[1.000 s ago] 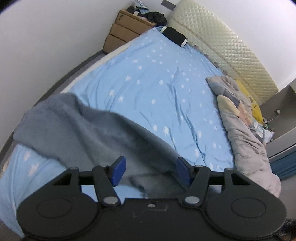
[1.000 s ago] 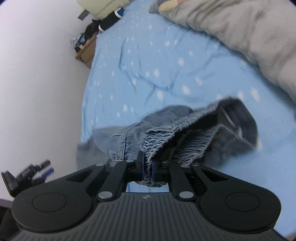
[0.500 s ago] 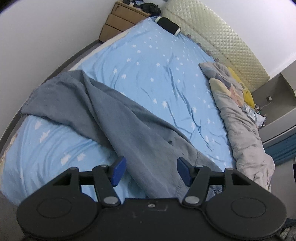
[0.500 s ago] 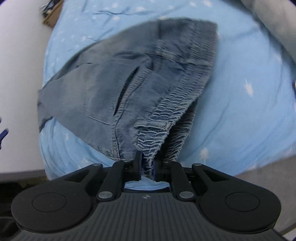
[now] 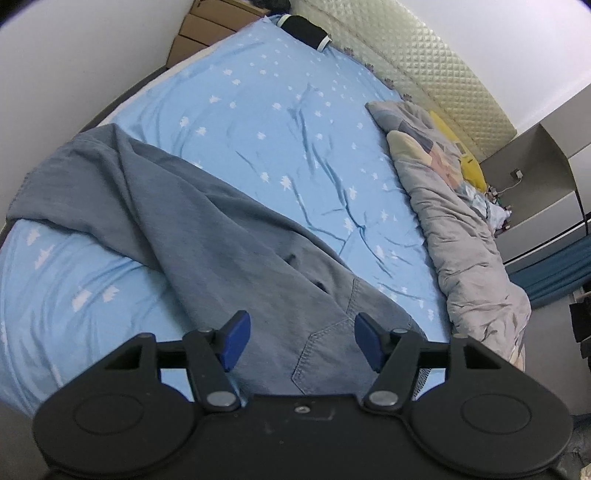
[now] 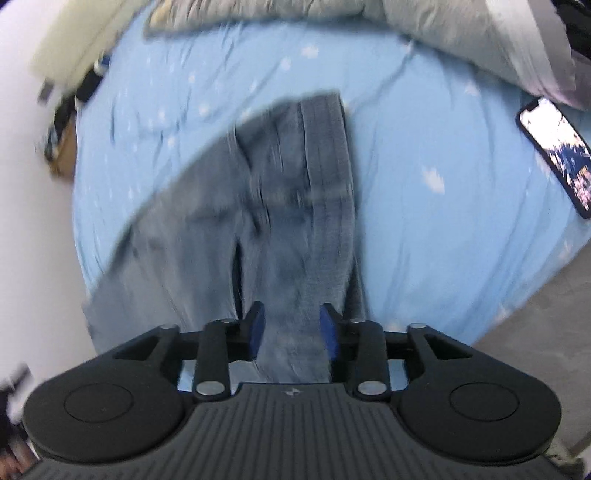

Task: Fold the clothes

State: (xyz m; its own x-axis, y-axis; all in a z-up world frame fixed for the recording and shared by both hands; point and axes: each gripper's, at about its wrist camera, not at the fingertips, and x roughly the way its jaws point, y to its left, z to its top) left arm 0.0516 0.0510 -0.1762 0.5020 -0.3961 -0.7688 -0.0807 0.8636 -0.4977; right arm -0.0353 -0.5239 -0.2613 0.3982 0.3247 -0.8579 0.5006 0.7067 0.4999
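A pair of blue-grey denim trousers [image 5: 221, 236] lies spread across the light blue star-print bed sheet [image 5: 280, 122], the leg running to the far left and a back pocket close under my left gripper [image 5: 301, 332]. That gripper hovers open over the pocket area with nothing pinched. In the blurred right wrist view the trousers [image 6: 295, 206] stretch away from my right gripper [image 6: 291, 325]. Its jaws are opening, with the elastic waistband cloth lying between the blue pads [image 6: 255, 325].
A crumpled grey quilt [image 5: 472, 251] runs along the bed's right side below a padded cream headboard [image 5: 424, 62]. A black bolster [image 5: 304, 31] and wooden drawers [image 5: 207, 29] sit at the far end. A lit phone [image 6: 554, 147] lies on the sheet near the bed edge and grey floor [image 6: 535, 332].
My right gripper was shut on the bunched waistband and has come down; its jaws now stand apart. The trousers went from hanging to lying spread on the sheet. The left view has shifted over them.
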